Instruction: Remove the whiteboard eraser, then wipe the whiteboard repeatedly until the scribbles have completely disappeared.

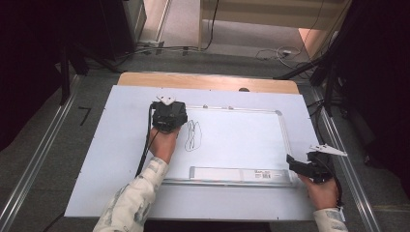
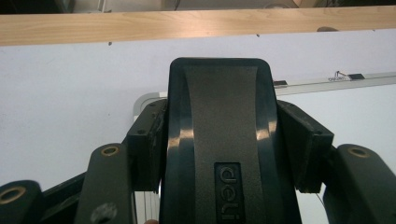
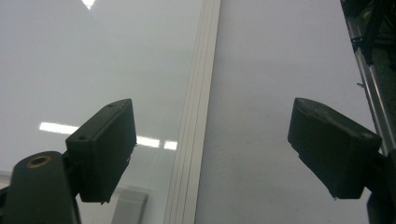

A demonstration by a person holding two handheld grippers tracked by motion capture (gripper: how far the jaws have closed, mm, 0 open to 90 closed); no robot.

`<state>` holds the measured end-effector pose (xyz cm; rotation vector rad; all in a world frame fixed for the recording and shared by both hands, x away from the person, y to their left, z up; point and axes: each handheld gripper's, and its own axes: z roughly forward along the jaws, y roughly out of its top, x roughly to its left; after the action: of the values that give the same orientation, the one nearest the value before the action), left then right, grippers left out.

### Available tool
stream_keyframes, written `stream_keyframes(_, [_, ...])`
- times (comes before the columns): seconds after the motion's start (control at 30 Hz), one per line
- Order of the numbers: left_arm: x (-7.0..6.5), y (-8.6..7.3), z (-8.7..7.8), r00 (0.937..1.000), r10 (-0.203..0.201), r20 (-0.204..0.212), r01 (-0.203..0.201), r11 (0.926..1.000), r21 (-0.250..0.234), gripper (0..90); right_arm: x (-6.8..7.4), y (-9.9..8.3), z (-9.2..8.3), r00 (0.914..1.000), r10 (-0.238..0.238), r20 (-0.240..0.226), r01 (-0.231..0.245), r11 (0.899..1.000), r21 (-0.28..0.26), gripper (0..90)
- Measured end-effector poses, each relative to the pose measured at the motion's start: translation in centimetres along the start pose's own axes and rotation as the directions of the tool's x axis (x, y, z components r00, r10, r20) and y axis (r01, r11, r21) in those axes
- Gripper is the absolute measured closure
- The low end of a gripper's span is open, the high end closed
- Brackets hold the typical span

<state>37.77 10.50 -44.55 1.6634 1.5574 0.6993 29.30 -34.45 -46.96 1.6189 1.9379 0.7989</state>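
Note:
A framed whiteboard (image 1: 241,137) lies flat on the table, with a black scribble (image 1: 192,136) near its left side. My left gripper (image 1: 168,116) sits over the board's upper left corner, just left of the scribble, shut on a black eraser (image 2: 219,140) marked "deli". The eraser stands between the pads (image 2: 145,149), its top toward the board's corner (image 2: 144,100). My right gripper (image 1: 296,164) rests at the board's lower right corner. There it (image 3: 210,135) stands open with nothing between its fingers, above the board's white frame strip (image 3: 196,116).
A long white tray with a barcode label (image 1: 239,174) lies along the board's near edge. A white sheet (image 1: 121,159) covers the table, with a wooden edge (image 1: 208,81) at the back. Metal rails (image 1: 38,159) run down both sides, and cables (image 1: 275,53) lie on the floor behind.

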Motion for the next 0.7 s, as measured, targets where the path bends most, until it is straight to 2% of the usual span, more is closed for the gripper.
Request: stream_keyframes(0.7, [-0.18,-0.96,-0.44,0.9997,0.0,0.023,-0.001,1.0,0.007,41.4,-0.01,0.02,0.05,1.0,-0.001,0.001,0.001,1.0,0.001,14.0])
